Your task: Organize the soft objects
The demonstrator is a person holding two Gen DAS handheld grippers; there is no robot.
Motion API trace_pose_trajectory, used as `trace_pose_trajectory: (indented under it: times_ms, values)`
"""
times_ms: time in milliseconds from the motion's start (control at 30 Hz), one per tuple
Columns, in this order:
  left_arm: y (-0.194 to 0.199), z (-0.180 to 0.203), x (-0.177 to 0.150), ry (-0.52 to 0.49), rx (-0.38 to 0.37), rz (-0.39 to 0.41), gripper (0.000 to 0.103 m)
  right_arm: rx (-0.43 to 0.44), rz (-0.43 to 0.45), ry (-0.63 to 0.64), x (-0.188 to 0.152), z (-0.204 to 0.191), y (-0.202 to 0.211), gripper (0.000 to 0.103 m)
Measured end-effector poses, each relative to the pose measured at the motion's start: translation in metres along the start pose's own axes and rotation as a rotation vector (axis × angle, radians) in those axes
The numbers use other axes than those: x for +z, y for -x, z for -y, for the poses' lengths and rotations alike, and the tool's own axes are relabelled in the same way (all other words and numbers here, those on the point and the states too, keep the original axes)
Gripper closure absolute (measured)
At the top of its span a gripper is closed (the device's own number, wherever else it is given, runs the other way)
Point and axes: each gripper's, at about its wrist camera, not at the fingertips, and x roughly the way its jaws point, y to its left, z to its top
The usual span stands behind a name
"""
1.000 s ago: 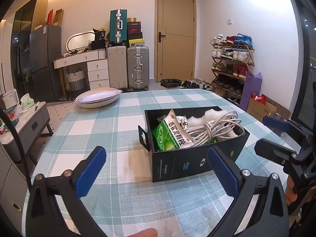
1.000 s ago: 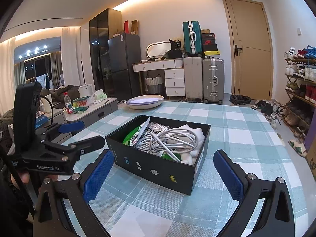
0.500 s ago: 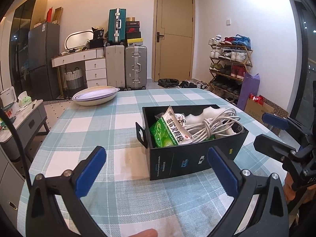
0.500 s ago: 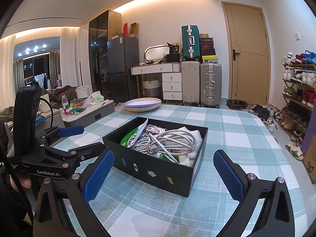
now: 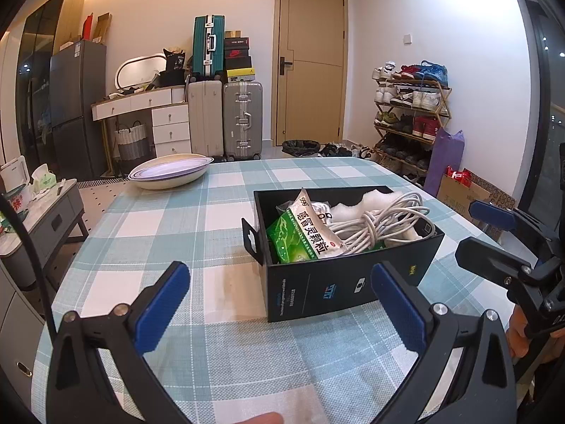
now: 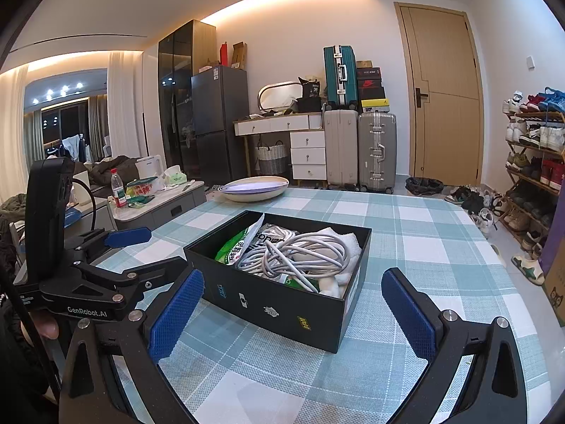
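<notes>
A black box sits on the checked tabletop, holding the soft things. In the left wrist view it lies at about 1 o'clock from the left hand-held gripper, near but not touching it. In the right wrist view the box lies at 12 o'clock, straight ahead of the right hand-held gripper, its near wall between the two blue pads without contact.

Inside the box, a green packet leans against the wall at 9 o'clock in the left view. A coil of white cable lies on top of the pile, and a white towel shows under and behind it toward 12 o'clock. In the right view the packet stands at the box's 10 o'clock corner, the cable fills the middle, and the towel lies along the 3 o'clock side.

Both hand-held grippers stand wide open and hold nothing. The left one shows in the right view at 9 o'clock, beside the box; the right one shows in the left view at 3 o'clock, also beside the box.

A shallow bowl rests at the far tabletop edge, at 11 o'clock, well apart from the box.
</notes>
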Motion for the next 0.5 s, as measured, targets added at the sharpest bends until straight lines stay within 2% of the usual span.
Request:
trace_pose_trajectory:
  times_ms: [500]
  values:
    - [-0.0003,0.0001,-0.0001,-0.001,0.0,0.002,0.0,0.003,0.0,-0.001,0.0005,-0.0006,0.001,0.001]
